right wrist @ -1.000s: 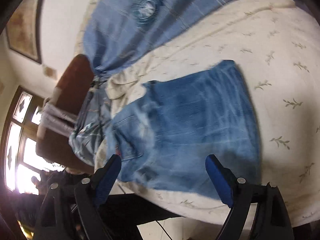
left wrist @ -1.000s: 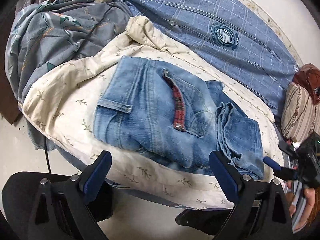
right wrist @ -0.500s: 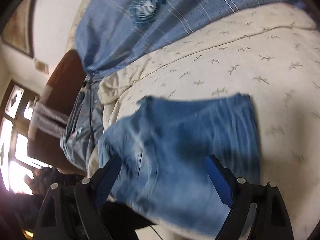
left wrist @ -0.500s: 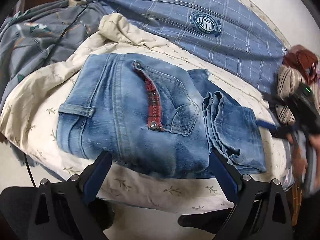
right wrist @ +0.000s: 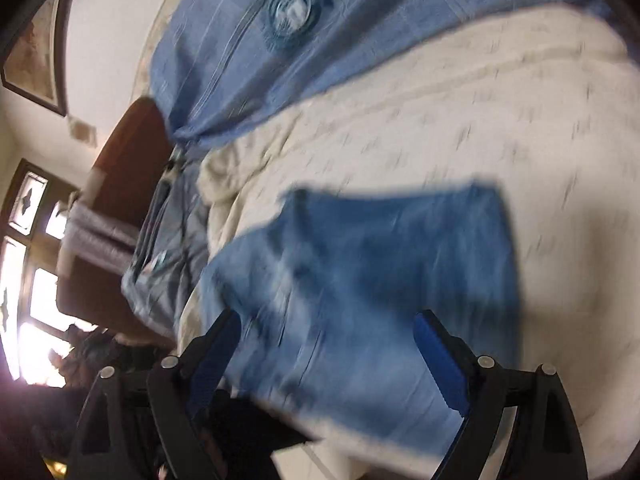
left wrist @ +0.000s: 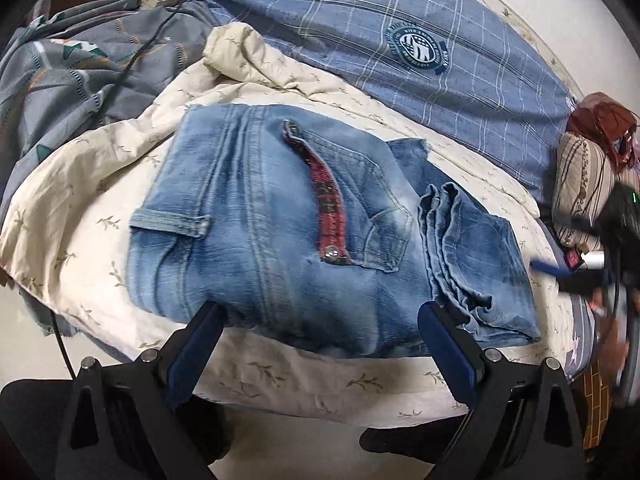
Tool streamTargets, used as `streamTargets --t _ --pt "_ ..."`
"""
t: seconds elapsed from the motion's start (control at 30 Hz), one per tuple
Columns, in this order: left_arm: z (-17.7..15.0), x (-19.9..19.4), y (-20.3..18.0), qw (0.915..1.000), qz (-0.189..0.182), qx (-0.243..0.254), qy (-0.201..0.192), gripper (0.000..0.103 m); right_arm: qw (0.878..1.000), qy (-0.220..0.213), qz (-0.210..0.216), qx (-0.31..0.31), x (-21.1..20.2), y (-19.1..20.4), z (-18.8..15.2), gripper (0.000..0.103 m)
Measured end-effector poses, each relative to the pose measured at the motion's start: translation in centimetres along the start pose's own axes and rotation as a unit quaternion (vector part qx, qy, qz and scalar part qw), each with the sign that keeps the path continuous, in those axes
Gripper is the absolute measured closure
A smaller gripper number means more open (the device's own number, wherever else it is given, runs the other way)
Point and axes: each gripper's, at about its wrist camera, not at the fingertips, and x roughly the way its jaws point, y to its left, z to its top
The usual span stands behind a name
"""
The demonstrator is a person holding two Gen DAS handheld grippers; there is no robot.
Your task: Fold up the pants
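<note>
- Nearest the lens, the left gripper [left wrist: 320, 336] hangs at the near edge of the folded jeans [left wrist: 304, 236], its blue-padded jaws spread wide and holding nothing; the denim lies beyond the fingertips, not between them.
- The right gripper [right wrist: 326, 344], shown sharply in its own view over a blurred scene, also stands wide open and empty above the near side of the jeans [right wrist: 360, 280]. From the left camera it appears only as a dark smear [left wrist: 588, 276] just beyond the jeans' right end.
- The jeans rest as a compact bundle on the cream leaf-print sheet [left wrist: 80, 184], back pocket and red plaid strap [left wrist: 330, 200] facing up, with the stacked leg hems [left wrist: 452, 240] lying over the bundle's right part.
- Judged from this, the folding looks close to finished. With both hands free, the step in hand reads as a pause between folds or a last check.
- Any further move would call for pinching the layered right end cleanly, taking every layer at once, or simply pressing the bundle flat.
- Beyond the jeans lies a blue checked cover [left wrist: 400, 32] with a round crest; a grey patterned blanket [left wrist: 80, 72] sits beyond their left end.
</note>
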Motion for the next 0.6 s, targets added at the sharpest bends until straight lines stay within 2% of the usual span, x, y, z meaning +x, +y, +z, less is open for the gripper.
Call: streamTargets --t 0.13,0.23,0.3,0.4,0.47,0.5,0.53,0.6 --pt "-0.3 -0.3 0.6 0.9997 -0.001 -0.024 0.008 0.005 0.998 0.059 -0.014 0.017 3.9 -2.2 -3.6 0.013" --pt "-0.5 -0.6 0.8 0.9994 0.011 -0.033 0.007 0.005 0.999 0.042 -0.013 0.005 3.4 -2.0 -3.9 0.013" --pt "-0.5 -0.9 1.1 0.9987 0.012 -0.049 0.004 0.005 1.000 0.018 0.004 -0.005 1.8 -1.1 -3.9 0.013" --pt "-0.5 -1.6 1.8 0.9975 0.016 -0.070 -0.003 0.005 0.999 0.005 0.034 -0.027 0.2 -0.4 -4.4 0.013" --pt "-0.5 -1.9 2.5 0.9963 0.019 -0.083 -0.007 0.005 1.000 0.017 0.017 -0.019 1.4 -0.9 -4.5 0.013" --pt "-0.5 -2.0 3.1 0.9951 0.020 -0.097 -0.008 0.005 0.999 0.044 -0.022 -0.008 3.3 -2.3 -4.6 0.013" --pt "-0.6 -2.0 3.8 0.9932 0.015 -0.115 -0.007 0.005 0.999 0.050 -0.020 0.001 4.0 -3.1 -4.7 0.013" --pt "-0.8 -1.7 5.0 0.9896 0.010 -0.143 0.003 0.005 1.000 0.021 -0.007 0.011 2.4 -2.5 -4.6 0.013"
